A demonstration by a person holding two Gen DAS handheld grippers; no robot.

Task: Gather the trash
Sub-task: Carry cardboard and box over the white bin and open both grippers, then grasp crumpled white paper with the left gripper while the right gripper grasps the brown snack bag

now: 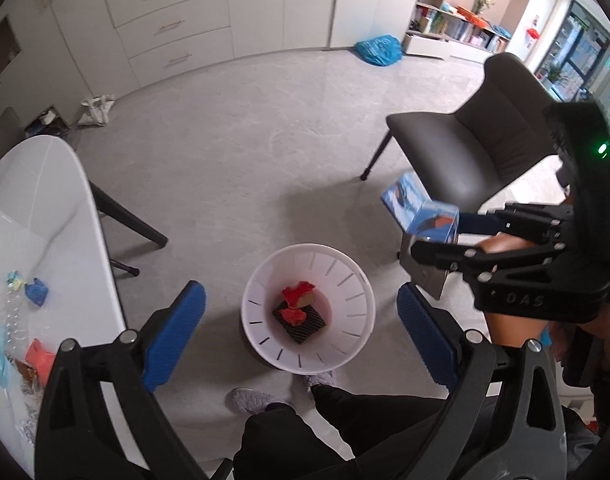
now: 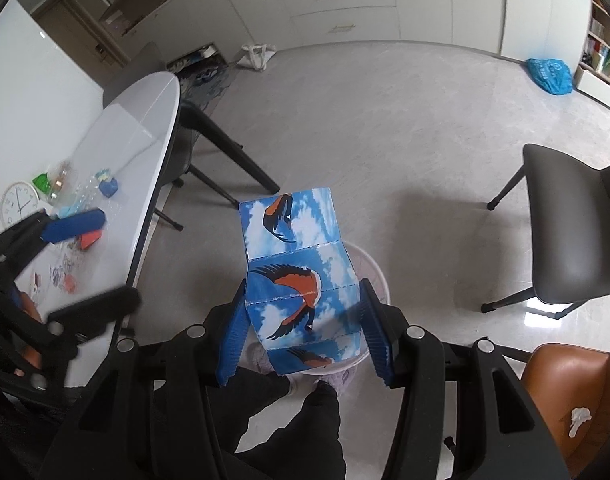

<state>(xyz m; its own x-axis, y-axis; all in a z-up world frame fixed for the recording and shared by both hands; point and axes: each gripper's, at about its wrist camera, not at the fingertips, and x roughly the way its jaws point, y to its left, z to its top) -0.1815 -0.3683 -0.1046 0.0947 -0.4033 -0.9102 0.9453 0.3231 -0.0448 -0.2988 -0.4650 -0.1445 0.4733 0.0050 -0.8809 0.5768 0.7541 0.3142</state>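
Observation:
My left gripper (image 1: 301,336) hangs open over a white slotted bin (image 1: 261,284) on the floor, its blue pads (image 1: 177,332) wide on either side with nothing between them. In the bin lie red crumpled trash (image 1: 299,298) and a black patterned packet (image 1: 305,326). To the right of the bin, my right gripper (image 1: 437,232) is shut on a blue carton (image 1: 419,208) printed with clouds and birds. In the right wrist view the carton (image 2: 301,280) sits between the pads of the right gripper (image 2: 305,340), above the bin's rim (image 2: 375,276). One left pad (image 2: 73,224) shows at the left.
A white table (image 1: 45,208) on the left holds a blue wad (image 1: 36,291), an orange wrapper (image 1: 39,356), clear plastic and a clock (image 2: 19,204). A dark chair (image 1: 465,148) stands right of the bin, a brown seat (image 2: 565,392) nearer. The person's shoes (image 1: 257,400) touch the bin.

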